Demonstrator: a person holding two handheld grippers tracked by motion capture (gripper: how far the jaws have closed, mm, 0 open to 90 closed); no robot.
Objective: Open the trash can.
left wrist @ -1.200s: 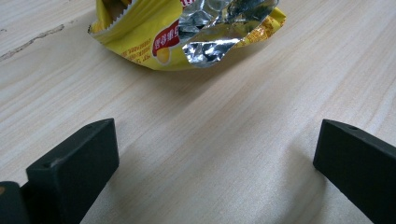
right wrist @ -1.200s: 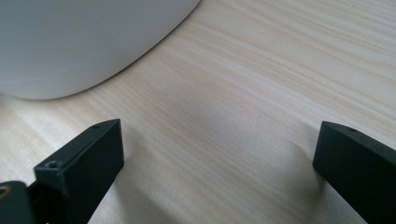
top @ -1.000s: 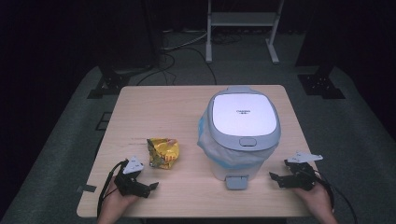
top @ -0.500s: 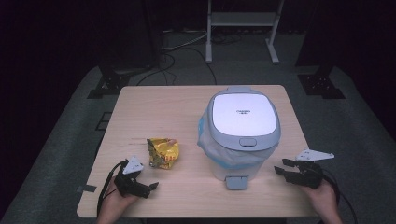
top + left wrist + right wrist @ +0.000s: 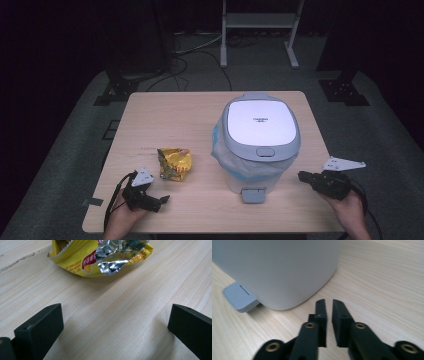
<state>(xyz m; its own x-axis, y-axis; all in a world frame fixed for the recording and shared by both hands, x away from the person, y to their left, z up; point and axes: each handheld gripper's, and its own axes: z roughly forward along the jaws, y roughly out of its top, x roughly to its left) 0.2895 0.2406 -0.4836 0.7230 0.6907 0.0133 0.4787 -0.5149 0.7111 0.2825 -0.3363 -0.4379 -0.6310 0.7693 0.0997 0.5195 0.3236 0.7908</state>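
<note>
Here the right gripper (image 5: 329,305) — jaws just closed, empty — faces the bin (image 5: 277,267).

Wooden table (image 5: 165,115) – metal stand (image 5: 260,22), cables (image 5: 190,47) behind.

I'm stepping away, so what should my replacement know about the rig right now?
Left gripper: open, empty, resting on the table just short of the crumpled yellow chip bag.
Right gripper: jaws have just been closing, nearly together, nothing between them, beside the pedal bin.
Bin lid is down, its pedal untouched.
Done: nothing yet. Left, probably: open the bin, drop the bag in.
</note>
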